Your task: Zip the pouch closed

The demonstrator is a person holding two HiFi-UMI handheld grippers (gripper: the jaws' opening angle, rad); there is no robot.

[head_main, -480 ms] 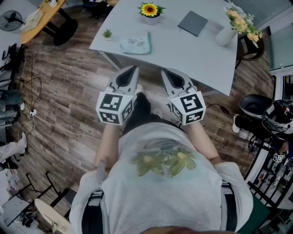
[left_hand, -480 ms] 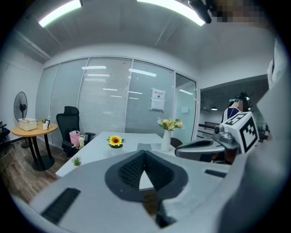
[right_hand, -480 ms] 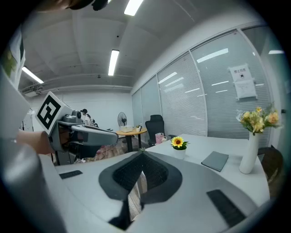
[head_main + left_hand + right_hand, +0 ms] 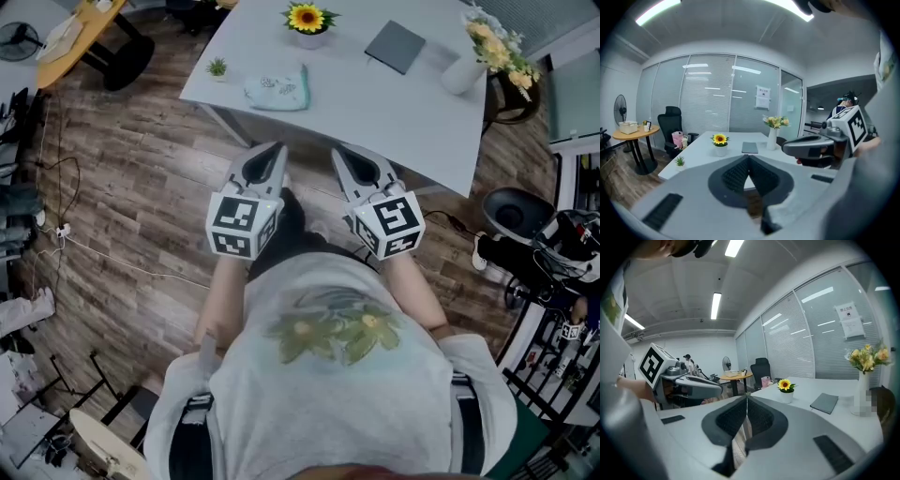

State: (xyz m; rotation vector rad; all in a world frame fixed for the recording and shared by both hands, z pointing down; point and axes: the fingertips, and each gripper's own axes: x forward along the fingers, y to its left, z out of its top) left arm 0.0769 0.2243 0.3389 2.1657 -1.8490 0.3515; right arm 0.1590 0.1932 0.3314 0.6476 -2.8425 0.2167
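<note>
Left side first: left hand-held gripper (image 4: 274, 148), clenched, jaws pressed together on nothing, hovering over the wooden floor (image 4: 122, 187) just short of the counter (image 4: 375, 108). Beside it but apart: right hand-held gripper (image 4: 338, 153), likewise clenched and empty, tip seen at the counter's near edge. Both aimed toward the counter, tilted slightly down.

On the counter, from the left: small green plant (image 4: 217, 67). Just beside it the pouch (image 4: 278, 90), pale with a floral print, lying flat near the front-left corner, well apart from both hand-held grippers, touched by neither; zip too small to make out. Behind it a potted sunflower (image 4: 306, 21). Further right a grey notebook (image 4: 395, 47). At the far right a white vase (image 4: 461, 73) with yellow flowers.
</note>
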